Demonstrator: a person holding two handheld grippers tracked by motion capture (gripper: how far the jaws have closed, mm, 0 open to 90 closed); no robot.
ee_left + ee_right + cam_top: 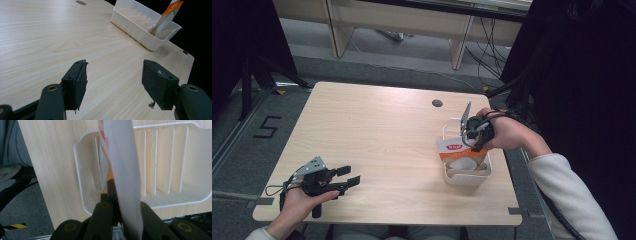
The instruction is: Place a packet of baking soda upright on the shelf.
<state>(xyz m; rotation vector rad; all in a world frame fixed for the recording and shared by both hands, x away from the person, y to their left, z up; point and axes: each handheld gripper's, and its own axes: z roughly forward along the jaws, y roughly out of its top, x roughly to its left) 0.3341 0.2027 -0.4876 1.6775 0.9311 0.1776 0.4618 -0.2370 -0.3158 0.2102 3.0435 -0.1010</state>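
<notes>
Right gripper point(472, 135) clamps packet point(460, 151) upright, long axis vertical, directly above near slot of tray point(468, 180); left gripper point(348, 176), jaws wide, rests well apart.

Bench point(377, 135) — pale wood-grain laminate, smooth, matt. Rack point(195, 195) — white plastic, slight sheen. Packet point(460, 150) glossy, orange and white; left gripper point(115, 82) jaws matt black, pads frayed.

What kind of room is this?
Probably a workroom or lab: a plain wooden table stands on grey carpet with tape marks, and cables trail under a bench behind it.
</notes>
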